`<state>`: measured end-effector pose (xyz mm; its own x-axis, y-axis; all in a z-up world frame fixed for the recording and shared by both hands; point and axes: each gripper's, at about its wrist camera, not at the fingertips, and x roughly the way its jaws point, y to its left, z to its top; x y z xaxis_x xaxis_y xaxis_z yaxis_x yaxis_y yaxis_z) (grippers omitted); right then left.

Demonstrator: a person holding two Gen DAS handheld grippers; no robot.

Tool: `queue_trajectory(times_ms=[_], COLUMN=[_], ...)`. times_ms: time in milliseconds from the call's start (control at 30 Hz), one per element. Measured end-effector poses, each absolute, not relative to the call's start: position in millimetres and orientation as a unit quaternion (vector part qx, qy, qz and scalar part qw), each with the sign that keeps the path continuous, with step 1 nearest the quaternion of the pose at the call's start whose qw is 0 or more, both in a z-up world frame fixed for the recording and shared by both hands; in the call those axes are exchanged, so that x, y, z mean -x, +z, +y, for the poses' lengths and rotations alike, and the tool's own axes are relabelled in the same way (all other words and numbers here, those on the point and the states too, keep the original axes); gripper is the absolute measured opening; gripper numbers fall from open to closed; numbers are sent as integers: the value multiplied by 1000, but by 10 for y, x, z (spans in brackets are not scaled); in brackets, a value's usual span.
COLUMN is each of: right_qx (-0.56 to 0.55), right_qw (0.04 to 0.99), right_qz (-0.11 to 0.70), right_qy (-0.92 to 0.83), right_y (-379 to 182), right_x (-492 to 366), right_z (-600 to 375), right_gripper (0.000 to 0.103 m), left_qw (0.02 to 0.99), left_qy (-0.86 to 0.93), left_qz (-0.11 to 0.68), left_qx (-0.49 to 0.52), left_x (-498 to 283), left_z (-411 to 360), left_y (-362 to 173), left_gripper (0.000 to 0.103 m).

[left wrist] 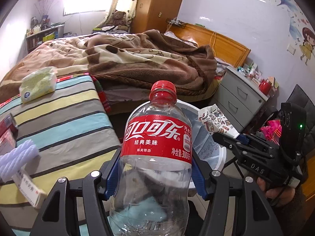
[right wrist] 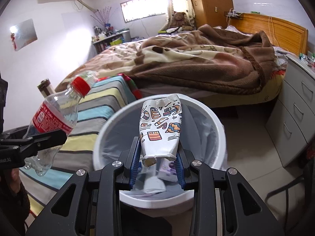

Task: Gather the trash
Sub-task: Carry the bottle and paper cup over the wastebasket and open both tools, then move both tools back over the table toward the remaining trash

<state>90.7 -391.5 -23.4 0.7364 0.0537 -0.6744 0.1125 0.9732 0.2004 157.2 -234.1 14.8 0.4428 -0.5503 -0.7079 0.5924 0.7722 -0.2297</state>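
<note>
Left gripper [left wrist: 155,175] clamps an empty cola bottle [left wrist: 157,147], held beside the bin [right wrist: 157,200]. Right gripper [right wrist: 157,169], nearly closed, pinches a crushed paper cup [right wrist: 160,125] right above the open bin.

The left gripper [left wrist: 155,174] clamps a clear cola bottle [left wrist: 155,157] at frame centre; at right, the right gripper [left wrist: 239,137] pinches a patterned paper cup [left wrist: 214,120] above the white bin [left wrist: 220,157]
</note>
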Motion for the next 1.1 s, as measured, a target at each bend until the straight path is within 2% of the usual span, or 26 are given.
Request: queue_trajectory(times_ms=[667, 700, 767, 800, 1100], right_qx=[-107, -106, -105, -105, -113], right_qw=[911, 911, 911, 911, 914], right_qz=[396, 396, 396, 396, 388], right_qy=[-41, -42, -44, -44, -42], right_y=[-446, -447, -449, -447, -399], right_x=[-949, -952, -953, -946, -926], right_z=[-4086, -4078, -4070, -4069, -4047], right_gripper=[36, 39, 54, 66, 67], left_qw=[833, 833, 832, 831, 840], left_qy=[-347, -348, -352, -354, -348], left_qz=[429, 428, 427, 427, 415], left_qx=[-41, -42, -38, -37, -31], left_x=[-1789, -1788, -1794, -1797, -1754], left_z=[-2914, -2920, -2917, -2911, -2782], left_y=[-100, -97, -91, -86, 6], left_gripper=[63, 63, 66, 67, 67])
